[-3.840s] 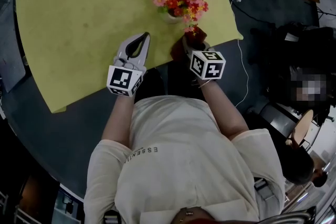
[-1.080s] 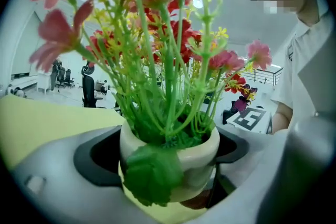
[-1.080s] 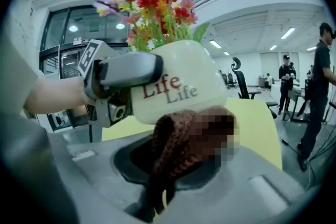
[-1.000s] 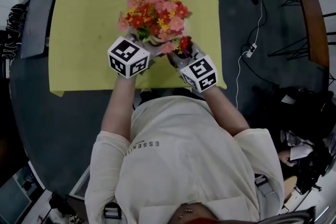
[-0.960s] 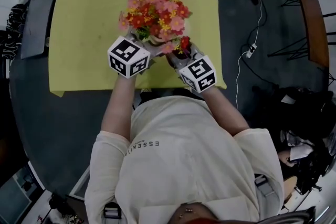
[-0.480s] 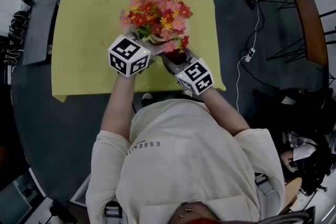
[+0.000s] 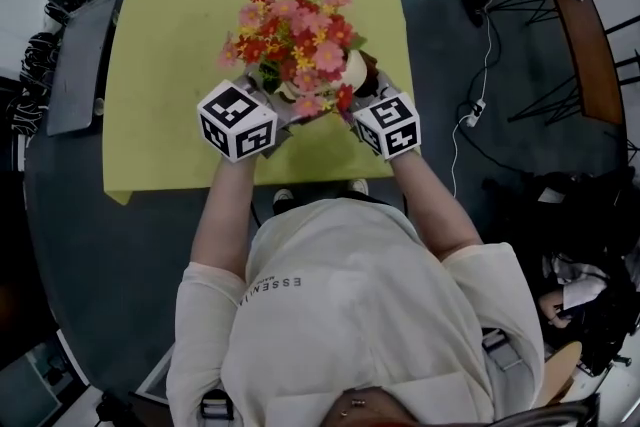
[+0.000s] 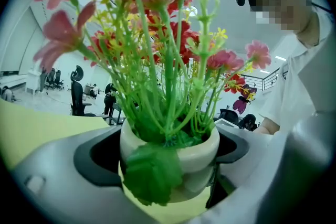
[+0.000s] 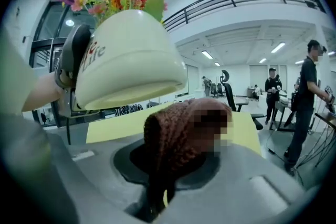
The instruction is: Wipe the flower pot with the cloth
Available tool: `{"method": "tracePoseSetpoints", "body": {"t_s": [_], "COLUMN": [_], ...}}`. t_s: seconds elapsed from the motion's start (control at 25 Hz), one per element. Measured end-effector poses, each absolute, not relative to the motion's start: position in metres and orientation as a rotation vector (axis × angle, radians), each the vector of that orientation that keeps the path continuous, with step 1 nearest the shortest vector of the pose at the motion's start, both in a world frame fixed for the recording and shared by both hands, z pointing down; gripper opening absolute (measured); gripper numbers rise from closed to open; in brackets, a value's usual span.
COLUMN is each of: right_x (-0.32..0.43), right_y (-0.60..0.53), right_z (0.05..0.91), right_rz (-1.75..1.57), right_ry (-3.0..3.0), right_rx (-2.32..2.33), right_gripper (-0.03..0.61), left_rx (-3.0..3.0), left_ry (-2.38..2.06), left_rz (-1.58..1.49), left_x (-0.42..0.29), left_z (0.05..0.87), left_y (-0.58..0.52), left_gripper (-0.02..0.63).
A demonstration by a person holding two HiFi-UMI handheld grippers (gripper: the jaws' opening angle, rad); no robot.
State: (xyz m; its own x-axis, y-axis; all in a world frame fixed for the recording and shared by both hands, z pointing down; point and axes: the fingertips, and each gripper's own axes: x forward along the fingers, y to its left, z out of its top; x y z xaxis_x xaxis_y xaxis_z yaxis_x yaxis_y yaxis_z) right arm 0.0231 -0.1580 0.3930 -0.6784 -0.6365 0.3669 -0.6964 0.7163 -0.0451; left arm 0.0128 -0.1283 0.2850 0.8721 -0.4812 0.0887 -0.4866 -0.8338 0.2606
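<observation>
- My left claw [image 7: 283, 103] is clamped round the flower pot [image 8: 169, 149], which it holds tipped and clear of the yellow table [image 7: 160, 35].
- My right claw [image 9: 173, 160], closed on the brown cloth [image 9: 176, 134], has swung up from lower down. The pot now hangs just up-left of it, seemingly not yet touching.
- I judge wiping can start.
- The table's near edge lies beneath both claws, with open air to my right.

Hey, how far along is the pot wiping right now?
Done: the left gripper is clamped on the flower pot, held above the yellow table, and the right gripper pinches the cloth. In hand: the cloth sits just under the tilted pot; contact is unclear. Left: wiping round the pot.
</observation>
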Motion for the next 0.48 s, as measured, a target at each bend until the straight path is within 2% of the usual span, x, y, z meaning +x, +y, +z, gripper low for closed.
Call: {"method": "tracePoseSetpoints", "body": {"t_s": [0.2, 0.48], "right_x": [-0.002, -0.025], "right_y": [-0.141, -0.115], "right_z": [0.375, 0.371], "right_rz": [0.186, 0.258], "right_ry": [-2.688, -2.738], "right_rx": [0.971, 0.866], "right_gripper": [0.046, 0.046], "left_rx": [2.753, 2.748], "left_ry": [-0.699, -0.709], "left_rz": [-0.013, -0.029], "left_x": [0.015, 0.015], "left_z": [0.282, 0.286], "left_y": [-0.127, -0.131], "left_gripper": [0.540, 0.540]}}
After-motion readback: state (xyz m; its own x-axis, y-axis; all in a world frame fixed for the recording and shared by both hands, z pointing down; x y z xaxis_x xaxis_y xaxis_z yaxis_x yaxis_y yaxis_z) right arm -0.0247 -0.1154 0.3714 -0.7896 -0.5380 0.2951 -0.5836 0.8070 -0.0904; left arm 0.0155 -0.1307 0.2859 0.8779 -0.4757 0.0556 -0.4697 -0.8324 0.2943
